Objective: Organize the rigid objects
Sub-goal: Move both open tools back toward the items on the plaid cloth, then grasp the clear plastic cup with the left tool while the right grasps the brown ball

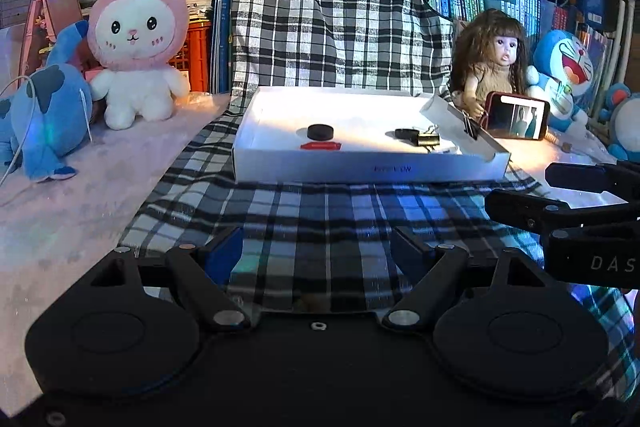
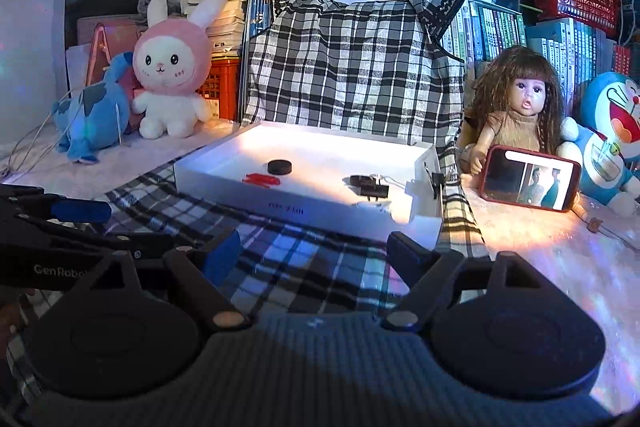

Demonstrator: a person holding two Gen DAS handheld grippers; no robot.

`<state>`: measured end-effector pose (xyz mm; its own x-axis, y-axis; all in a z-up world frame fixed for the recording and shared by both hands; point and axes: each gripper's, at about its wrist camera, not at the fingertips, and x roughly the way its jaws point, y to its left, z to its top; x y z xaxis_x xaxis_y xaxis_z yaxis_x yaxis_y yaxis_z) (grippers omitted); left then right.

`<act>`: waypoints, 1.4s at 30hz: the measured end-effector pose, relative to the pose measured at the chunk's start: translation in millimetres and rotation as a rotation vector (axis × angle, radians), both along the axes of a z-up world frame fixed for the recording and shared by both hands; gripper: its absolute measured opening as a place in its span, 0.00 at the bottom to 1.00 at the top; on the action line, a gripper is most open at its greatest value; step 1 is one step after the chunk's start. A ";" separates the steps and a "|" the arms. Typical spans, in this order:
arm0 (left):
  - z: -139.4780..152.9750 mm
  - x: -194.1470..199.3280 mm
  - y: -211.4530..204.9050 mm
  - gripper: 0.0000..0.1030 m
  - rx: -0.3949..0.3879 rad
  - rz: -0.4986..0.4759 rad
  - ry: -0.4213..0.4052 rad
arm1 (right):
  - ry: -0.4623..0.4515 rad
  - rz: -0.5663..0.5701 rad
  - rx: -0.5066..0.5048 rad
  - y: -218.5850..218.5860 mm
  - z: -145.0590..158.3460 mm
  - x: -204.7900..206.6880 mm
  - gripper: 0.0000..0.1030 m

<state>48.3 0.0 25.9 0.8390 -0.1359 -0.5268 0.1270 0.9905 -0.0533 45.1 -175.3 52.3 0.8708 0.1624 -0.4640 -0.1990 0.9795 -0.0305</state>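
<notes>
Blue plush [image 1: 44,115]: lies at far left on the pale table, a thin cord across it.
Rabbit [image 1: 138,39]: pink-hooded white plush, upright just right of the blue plush, before a stack of books.
Cloth [image 1: 320,223]: black-and-white check, spread across the table's middle and draped up over something behind.
Box [image 1: 360,169]: shallow white tray on the cloth, brightly lit, blue lettering on its near wall.
Disc [image 1: 320,132]: flat black round piece on the box floor, left of centre.
Red piece [image 1: 321,146]: thin and flat, just near of the disc.
Clips [image 1: 420,137]: dark binder clips bunched in the box's right half; another is clamped on the right wall.
Left gripper [image 1: 316,251]: jaws released and wide, nothing between the blue pads; it hangs over bare cloth, the box well beyond the fingertips.
Right gripper [image 2: 316,251]: jaws likewise spread and empty, low over the cloth just near of the box's near right corner.
Doll [image 2: 520,115]: long brown hair, seated right of the box.
Phone [image 2: 528,179]: red case, screen lit, propped against the doll.
Blue cat plush [image 2: 612,135]: far right, before shelved books.
</notes>
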 end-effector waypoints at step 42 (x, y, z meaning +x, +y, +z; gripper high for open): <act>-30.3 -60.8 27.8 0.65 0.069 0.045 -0.065 | 0.056 -0.103 -0.032 -21.1 -47.3 -56.6 0.86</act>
<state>-12.5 27.8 -4.3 0.8763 -0.0624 -0.4776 0.0831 0.9963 0.0224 -11.5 -196.3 5.0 0.8545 0.0579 -0.5162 -0.0995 0.9936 -0.0533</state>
